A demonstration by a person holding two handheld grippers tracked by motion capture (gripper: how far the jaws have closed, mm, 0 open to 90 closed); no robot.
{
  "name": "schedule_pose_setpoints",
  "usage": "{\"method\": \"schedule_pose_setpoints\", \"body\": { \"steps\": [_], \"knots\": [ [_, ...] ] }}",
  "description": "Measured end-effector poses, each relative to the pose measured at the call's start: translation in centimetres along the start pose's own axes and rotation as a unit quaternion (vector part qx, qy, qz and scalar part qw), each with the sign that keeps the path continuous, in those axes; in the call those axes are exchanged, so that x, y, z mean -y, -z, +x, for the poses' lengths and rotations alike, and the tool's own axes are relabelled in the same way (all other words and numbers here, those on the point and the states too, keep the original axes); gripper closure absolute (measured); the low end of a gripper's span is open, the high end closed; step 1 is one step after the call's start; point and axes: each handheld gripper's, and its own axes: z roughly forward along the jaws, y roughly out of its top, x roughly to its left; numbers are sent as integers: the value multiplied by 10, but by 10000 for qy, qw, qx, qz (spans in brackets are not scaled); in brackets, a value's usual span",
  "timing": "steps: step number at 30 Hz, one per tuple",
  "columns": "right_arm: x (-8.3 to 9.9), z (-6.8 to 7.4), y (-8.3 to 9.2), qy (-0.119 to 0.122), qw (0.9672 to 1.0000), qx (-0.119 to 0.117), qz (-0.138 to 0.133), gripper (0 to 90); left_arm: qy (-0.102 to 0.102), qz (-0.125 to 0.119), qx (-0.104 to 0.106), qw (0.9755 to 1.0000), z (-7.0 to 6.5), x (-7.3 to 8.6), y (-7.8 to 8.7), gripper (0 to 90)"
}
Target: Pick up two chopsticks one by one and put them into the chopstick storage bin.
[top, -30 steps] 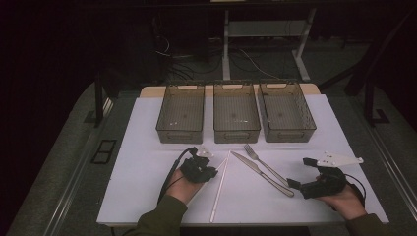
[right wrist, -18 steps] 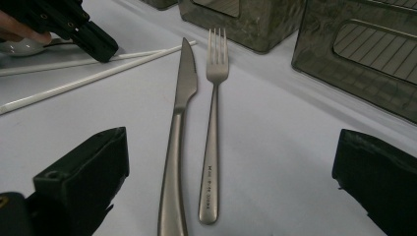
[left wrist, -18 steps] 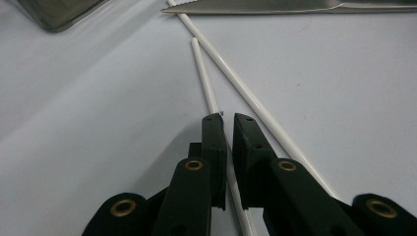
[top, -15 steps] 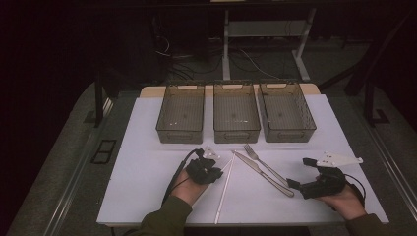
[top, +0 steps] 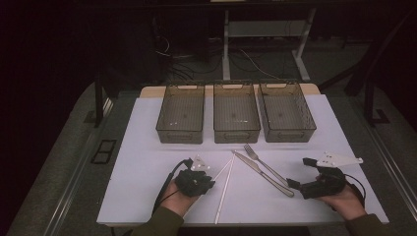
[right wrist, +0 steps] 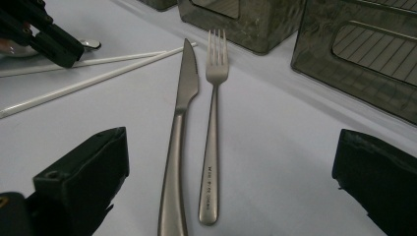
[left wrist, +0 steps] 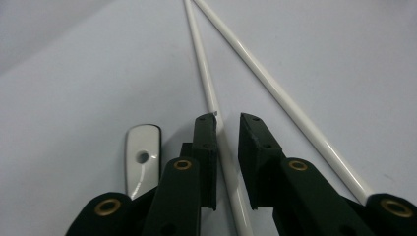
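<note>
At the near left of the table, the left gripper (left wrist: 227, 120) straddles one white chopstick (left wrist: 206, 83), jaws narrowly apart, just opening, not pinching. Next likely: close squarely and lift.

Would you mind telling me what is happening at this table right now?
A person sits at a white table with a hand-held gripper in each hand. The left hand-held gripper straddles one of two white chopsticks, jaws narrow and just opening slightly, apparently not clamping it. The right hand-held gripper rests wide open facing a knife and fork. Three empty bins wait behind, so sorting has not begun.
</note>
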Motion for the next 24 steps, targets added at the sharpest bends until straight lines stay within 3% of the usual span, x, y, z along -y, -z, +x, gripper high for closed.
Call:
{"method": "schedule_pose_setpoints", "body": {
  "steps": [2,7,12,15,24],
  "knots": [
    [0,0,0,-3,10000,6,1,5,-44,-1,-75,10000,-1,0,0,800],
    [0,0,0,6,10000,-6,10,5,73,-9,-74,9999,0,1,0,827],
    [0,0,0,3,10000,-8,11,5,357,-33,-75,9993,2,0,1,843],
    [0,0,0,8,10000,-7,10,5,392,-32,-157,9991,4,0,2,848],
    [0,0,-1,13,10000,-3,17,5,440,-284,-89,9986,1,-3,10,850]
  ]
}}
